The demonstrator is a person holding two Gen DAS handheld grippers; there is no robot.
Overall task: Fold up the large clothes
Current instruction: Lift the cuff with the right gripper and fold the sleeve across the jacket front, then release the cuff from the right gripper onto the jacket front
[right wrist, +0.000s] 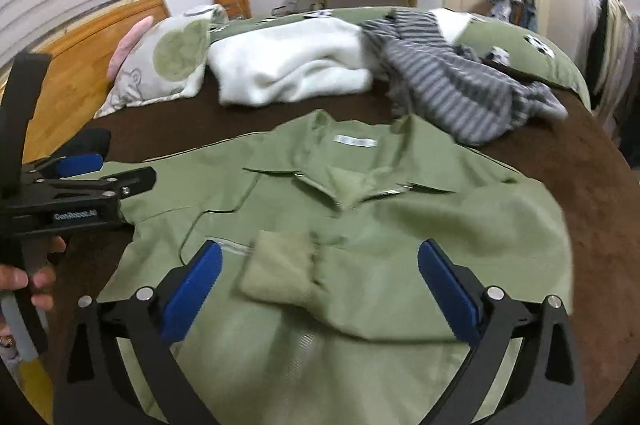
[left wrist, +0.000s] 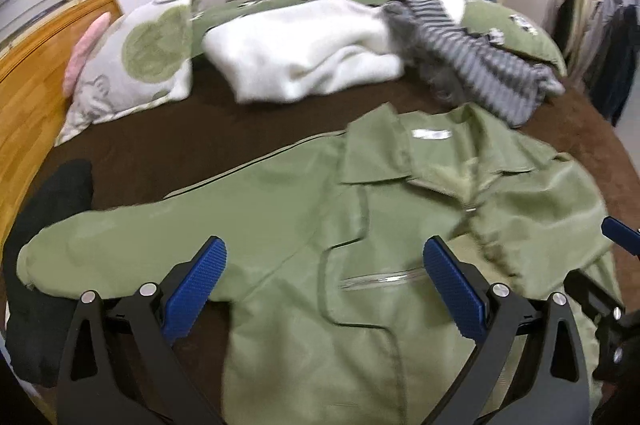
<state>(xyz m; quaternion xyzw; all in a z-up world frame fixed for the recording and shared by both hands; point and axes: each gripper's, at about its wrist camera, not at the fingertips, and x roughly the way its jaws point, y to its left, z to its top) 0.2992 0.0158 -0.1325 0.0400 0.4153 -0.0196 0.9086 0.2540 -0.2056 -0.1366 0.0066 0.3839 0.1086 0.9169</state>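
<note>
An olive green zip jacket (left wrist: 304,217) lies front up on the brown bed cover (left wrist: 200,141), collar toward the far side. Its one sleeve (left wrist: 92,241) stretches out to the left. The other sleeve is folded across the chest and ends in a ribbed cuff (right wrist: 280,269). My left gripper (left wrist: 326,265) hovers open over the chest pocket zip with nothing between its blue pads; the right wrist view shows it at the left edge (right wrist: 108,169), held by a hand. My right gripper (right wrist: 320,265) is open above the cuff, with the pads well clear of the fabric.
Beyond the jacket lie a folded white blanket (left wrist: 304,53) and a crumpled grey striped garment (left wrist: 480,65). A black garment (left wrist: 48,225) sits by the left sleeve. Also in view: a pillow (left wrist: 136,61), a wooden headboard (left wrist: 32,81), a green duvet (left wrist: 520,25), and hanging clothes (left wrist: 600,37) at right.
</note>
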